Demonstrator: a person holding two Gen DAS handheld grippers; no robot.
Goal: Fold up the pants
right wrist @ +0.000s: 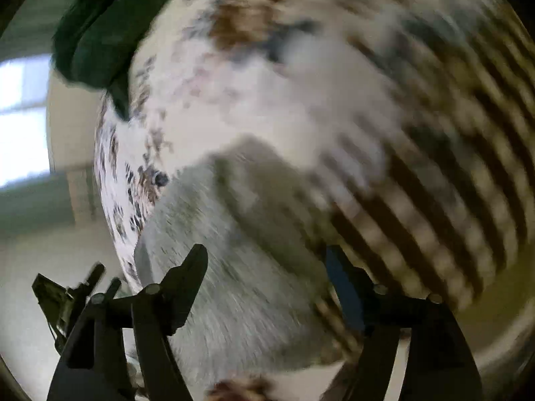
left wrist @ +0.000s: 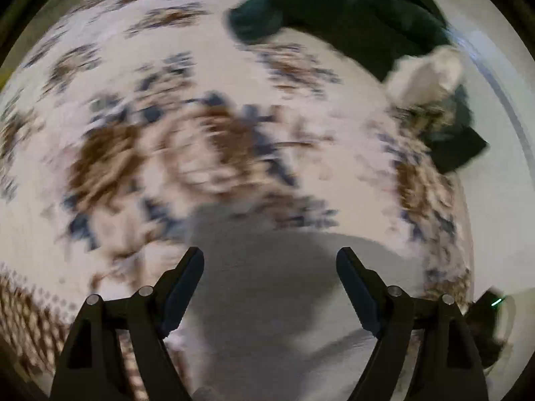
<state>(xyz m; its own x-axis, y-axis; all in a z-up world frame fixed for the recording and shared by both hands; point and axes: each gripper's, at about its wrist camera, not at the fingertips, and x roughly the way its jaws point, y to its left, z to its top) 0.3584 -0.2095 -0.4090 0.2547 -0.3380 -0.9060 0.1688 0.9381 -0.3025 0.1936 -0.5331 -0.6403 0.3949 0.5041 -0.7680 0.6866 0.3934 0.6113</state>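
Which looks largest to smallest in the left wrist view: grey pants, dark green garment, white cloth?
1. grey pants, though nearest the camera, so unsure
2. dark green garment, similar in area
3. white cloth

The left gripper (left wrist: 269, 264) hangs with jaws wide apart and empty above grey pants (left wrist: 267, 287) on a blurred floral bedspread (left wrist: 140, 153). Dark green clothing (left wrist: 351, 10) lies far right, a white cloth (left wrist: 424, 73) just beside it.

Patterned bedspread (left wrist: 167, 117) free from 9 to 12 o'clock; dark green garment pile (left wrist: 351, 10) blocks 1 o'clock.
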